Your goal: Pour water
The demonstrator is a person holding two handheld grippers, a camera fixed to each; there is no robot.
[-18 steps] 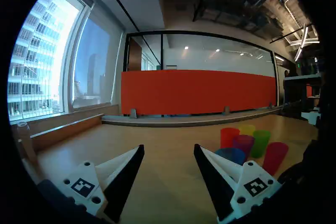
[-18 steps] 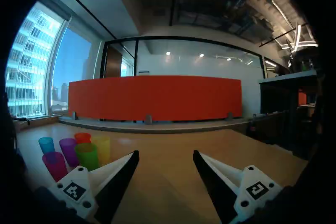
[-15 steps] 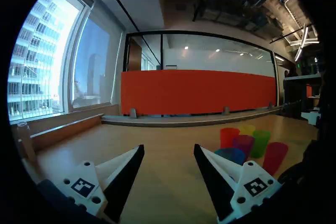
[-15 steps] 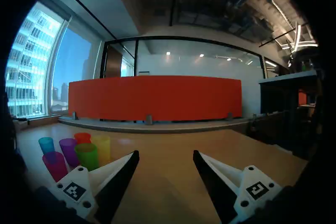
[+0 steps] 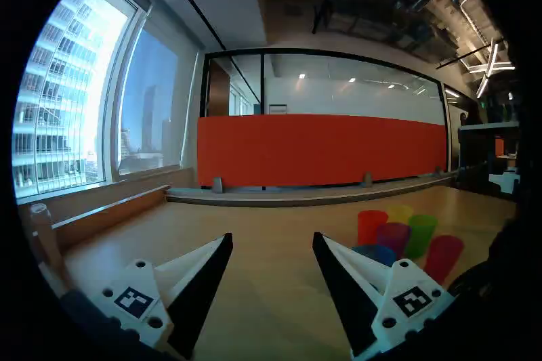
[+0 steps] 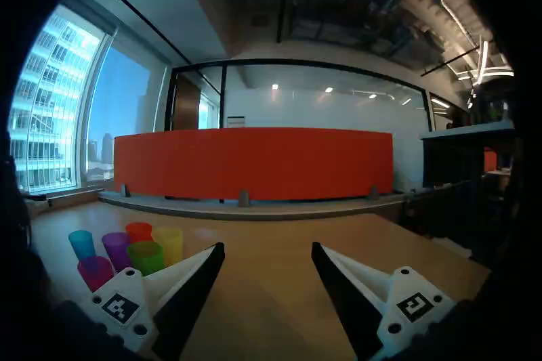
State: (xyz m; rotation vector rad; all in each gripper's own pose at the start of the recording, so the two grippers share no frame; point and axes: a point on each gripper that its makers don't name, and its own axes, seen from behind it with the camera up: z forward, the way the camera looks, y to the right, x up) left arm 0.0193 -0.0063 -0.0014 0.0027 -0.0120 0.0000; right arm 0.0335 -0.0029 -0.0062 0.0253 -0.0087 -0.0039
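Left gripper view: left hand-held gripper point(image 5: 272, 239) wide open, empty, above the table point(image 5: 271, 300); coloured plastic cups point(image 5: 400, 232) clustered at lower right. Right gripper view: cups lower left, right hand-held gripper point(image 6: 267, 247) wide, empty. Nothing poured yet, apparently; whole task ahead.

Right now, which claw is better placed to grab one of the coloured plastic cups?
Left, narrowly. Both are open and empty. For the left claw, the blue plastic cup looks close, partly behind one finger; from the right claw, the green plastic cup looks smaller, farther off.
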